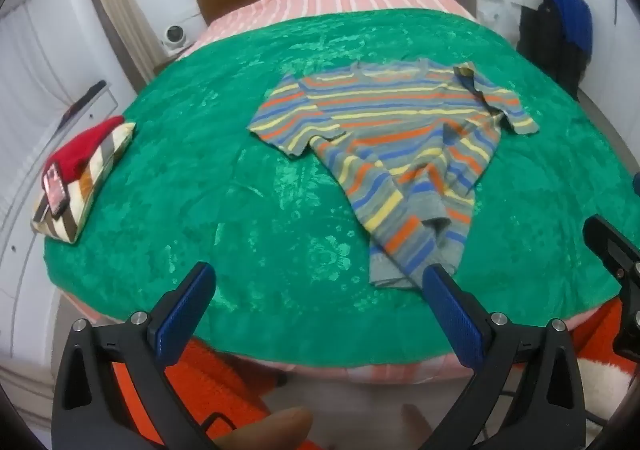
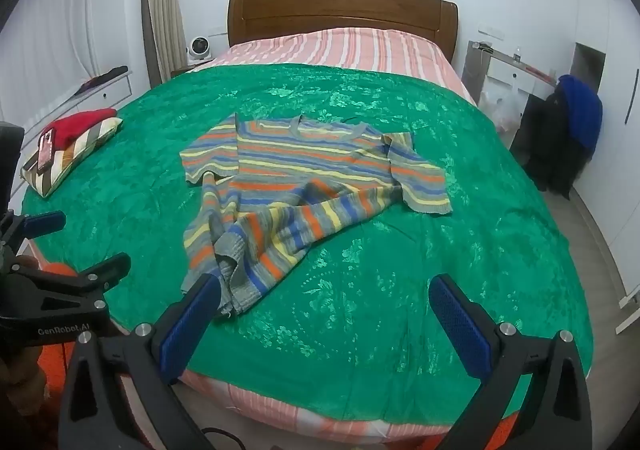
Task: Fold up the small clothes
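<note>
A small striped knit sweater [image 1: 392,141] in grey, orange, blue and yellow lies crumpled on the green bedspread [image 1: 240,189]; it also shows in the right wrist view [image 2: 296,185]. Its collar faces the headboard, both short sleeves are spread out, and the lower body is bunched and twisted toward the foot of the bed. My left gripper [image 1: 318,282] is open and empty, hovering over the foot edge, left of the sweater's hem. My right gripper [image 2: 324,294] is open and empty, with its left finger just before the hem. The left gripper [image 2: 60,246] shows at the left edge of the right wrist view.
A striped pillow [image 1: 86,185] with a red garment [image 1: 80,149] and a phone [image 1: 56,185] on it sits at the bed's left edge. A wooden headboard [image 2: 340,13] stands at the far end. Dark and blue clothes [image 2: 568,129] hang on the right. Orange fabric [image 1: 208,386] lies below the foot.
</note>
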Demonstrator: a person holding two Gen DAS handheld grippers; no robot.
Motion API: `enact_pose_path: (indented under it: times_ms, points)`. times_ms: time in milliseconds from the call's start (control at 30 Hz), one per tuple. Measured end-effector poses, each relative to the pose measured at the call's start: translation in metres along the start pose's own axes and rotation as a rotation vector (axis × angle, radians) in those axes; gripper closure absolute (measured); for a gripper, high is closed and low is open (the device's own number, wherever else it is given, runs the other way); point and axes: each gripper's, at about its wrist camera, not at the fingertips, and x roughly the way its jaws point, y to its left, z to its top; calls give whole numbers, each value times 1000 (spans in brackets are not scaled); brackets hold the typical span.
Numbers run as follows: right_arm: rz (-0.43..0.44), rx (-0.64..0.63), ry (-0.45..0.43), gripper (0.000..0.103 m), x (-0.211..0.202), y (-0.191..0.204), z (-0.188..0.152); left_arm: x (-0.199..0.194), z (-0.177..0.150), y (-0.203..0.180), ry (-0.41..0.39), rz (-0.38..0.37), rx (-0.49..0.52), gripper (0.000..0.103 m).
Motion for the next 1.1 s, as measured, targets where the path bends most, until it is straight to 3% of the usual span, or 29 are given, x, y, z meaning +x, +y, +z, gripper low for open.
enact_pose_path:
  times_ms: [767,1100]
  points:
    - [-10,-6,15,0,5,1,0,4,-1,3,15,28,13,0]
    - [-57,-18,14,0,8,0,-3,6,-2,1,37,24,11,0]
